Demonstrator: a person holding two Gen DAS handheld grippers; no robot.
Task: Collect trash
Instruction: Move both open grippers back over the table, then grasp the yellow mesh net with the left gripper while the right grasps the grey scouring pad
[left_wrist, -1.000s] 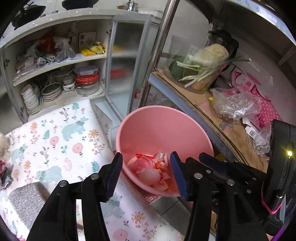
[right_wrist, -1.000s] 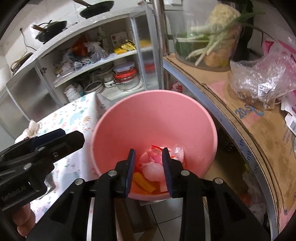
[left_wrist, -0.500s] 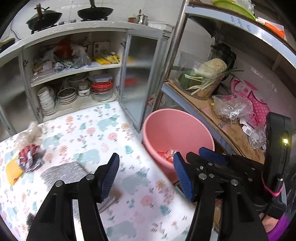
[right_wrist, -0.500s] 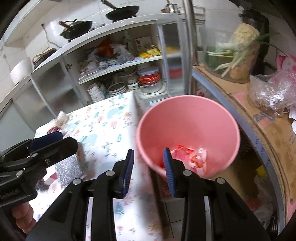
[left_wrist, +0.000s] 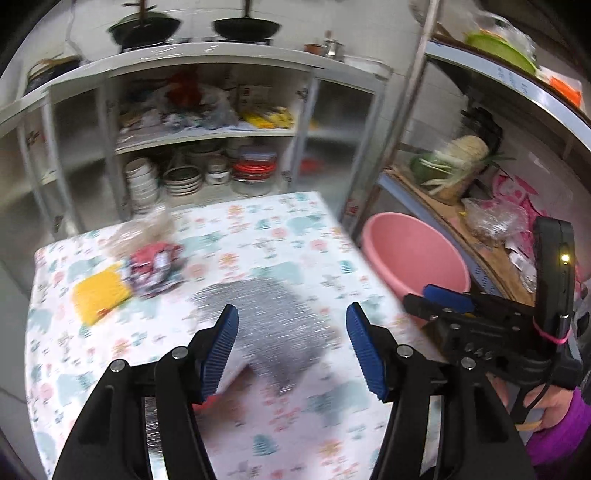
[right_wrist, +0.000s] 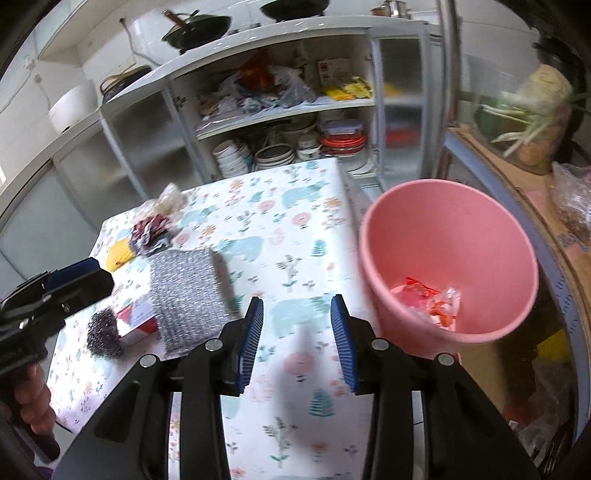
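Floral-clothed table (right_wrist: 295, 236), silver sponge (right_wrist: 188, 291), steel scourer (right_wrist: 103, 334), yellow wrapper (left_wrist: 98, 293)

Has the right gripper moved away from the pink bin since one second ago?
Yes. The right gripper, jaws opening and empty, has drawn back from over the pink bin to above the flowered table.

- No word, brand or number can be read in full in either view
- Cardboard sheet (right_wrist: 576, 240) on the rack shelf beside the pink bucket (right_wrist: 448, 258): dark printed characters at its edge, blurred and cut off by the frame
- Small box (right_wrist: 332, 70) on the upper cupboard shelf: a red mark on its face, too small to read
- Left gripper (right_wrist: 22, 349) body: pale lettering, cut off and illegible
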